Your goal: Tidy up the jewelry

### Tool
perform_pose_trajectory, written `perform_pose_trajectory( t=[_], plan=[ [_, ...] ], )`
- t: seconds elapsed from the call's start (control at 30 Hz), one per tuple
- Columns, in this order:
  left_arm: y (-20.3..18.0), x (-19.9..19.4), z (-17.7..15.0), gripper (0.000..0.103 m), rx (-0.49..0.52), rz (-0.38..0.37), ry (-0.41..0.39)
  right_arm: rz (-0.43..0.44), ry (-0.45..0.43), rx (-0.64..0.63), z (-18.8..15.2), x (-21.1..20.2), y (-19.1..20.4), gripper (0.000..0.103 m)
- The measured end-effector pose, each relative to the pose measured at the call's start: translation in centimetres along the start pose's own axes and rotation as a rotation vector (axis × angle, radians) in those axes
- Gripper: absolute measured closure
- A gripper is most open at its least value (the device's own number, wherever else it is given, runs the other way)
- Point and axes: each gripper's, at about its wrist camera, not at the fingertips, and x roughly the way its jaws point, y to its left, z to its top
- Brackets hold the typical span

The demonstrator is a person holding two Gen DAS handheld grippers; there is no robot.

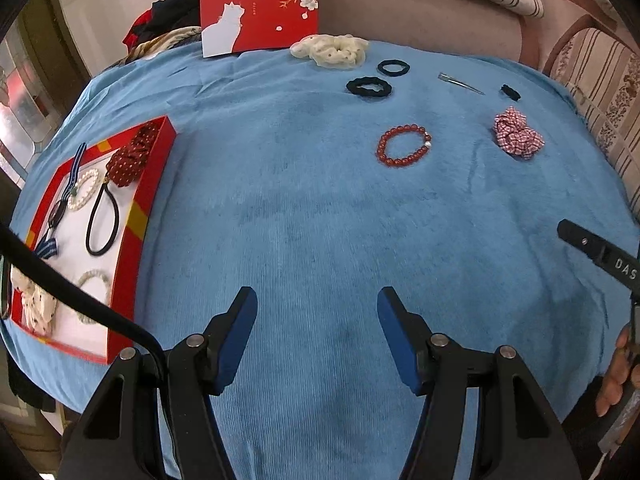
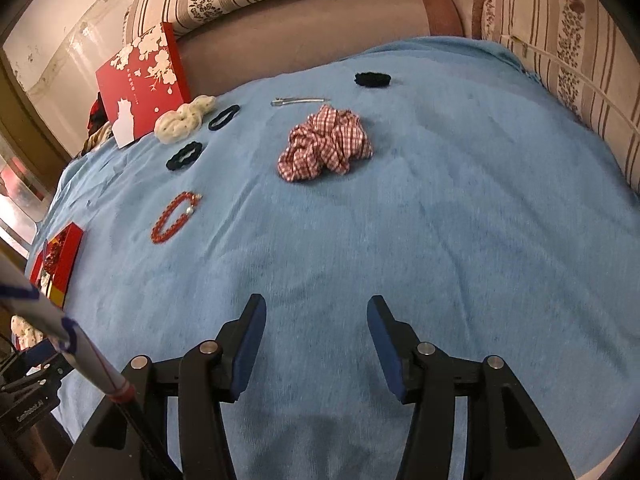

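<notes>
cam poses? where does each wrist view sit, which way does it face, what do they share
Left wrist: on the left gripper, above the cloth's near edge, facing the sofa; jaws open, red box at left, right gripper's tip and fingers at right.
Right wrist: on the right gripper, same heading, further right; jaws open, plaid scrunchie ahead.
Shared: bracelet, hair clip, lid.

A red tray (image 1: 138,216) with a white floor lies at the left edge of the blue cloth. Inside it are a red dotted scrunchie (image 1: 132,154) at the far end, a black hair tie (image 1: 102,220), a pearl bracelet (image 1: 83,190) and a striped ribbon (image 1: 60,208). Well right of the tray, a red bead bracelet (image 1: 403,146) lies flat. Beyond it lie two black scrunchies (image 1: 370,87), a cream scrunchie (image 1: 330,50), a metal hair clip (image 1: 460,83) and a red gingham scrunchie (image 2: 324,144).
</notes>
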Motion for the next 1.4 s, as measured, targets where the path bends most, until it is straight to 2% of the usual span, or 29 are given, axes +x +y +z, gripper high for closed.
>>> perform_pose_trajectory(
  t=[0.2, 0.4, 0.5, 0.6, 0.77, 1.0, 1.07, 1.1, 1.13, 1.23, 1.4],
  plan=[
    [-0.4, 1.7, 2.2, 0.042, 0.01, -0.021, 0.01, -0.02, -0.018, -0.028, 2.0, 0.5, -0.1, 0.045],
    [-1.4, 3.6, 7.5, 0.042, -0.014, -0.185, -0.007, -0.058, -0.061, -0.062, 6.1, 1.5, -0.2, 0.039],
    [-2.7, 5.4, 10.0, 0.042, 0.016, -0.212, -0.008, -0.058, -0.065, -0.069, 7.9, 2.5, 0.0, 0.038],
    [-3.8, 7.9, 11.6, 0.042, 0.03, -0.242, 0.031, -0.078, -0.06, -0.094, 9.1, 3.8, 0.4, 0.037],
    [-4.3, 11.2, 12.6, 0.042, 0.041, -0.258, 0.071, -0.106, -0.036, -0.121, 10.3, 6.3, 0.9, 0.036],
    [-5.2, 11.7, 12.8, 0.043, 0.078, -0.276, 0.031, -0.122, 0.008, -0.13, 10.6, 9.5, 1.0, 0.035],
    [-6.0, 11.7, 12.6, 0.064, 0.11, -0.264, 0.015, -0.13, 0.018, -0.123, 10.5, 10.2, 0.9, 0.035],
    [-6.2, 11.6, 12.6, 0.092, 0.12, -0.283, 0.012, -0.13, 0.018, -0.116, 10.4, 10.4, 0.9, 0.035],
    [-6.5, 11.6, 12.6, 0.096, 0.121, -0.303, 0.03, -0.129, 0.014, -0.11, 10.4, 10.5, 0.8, 0.037],
    [-6.9, 11.0, 12.3, 0.096, 0.129, -0.292, 0.015, -0.104, 0.013, -0.093, 10.6, 10.2, 0.7, 0.083],
    [-4.6, 7.3, 11.9, 0.096, 0.059, -0.345, -0.031, -0.04, -0.012, -0.096, 10.6, 7.3, 1.4, 0.087]
  ],
)
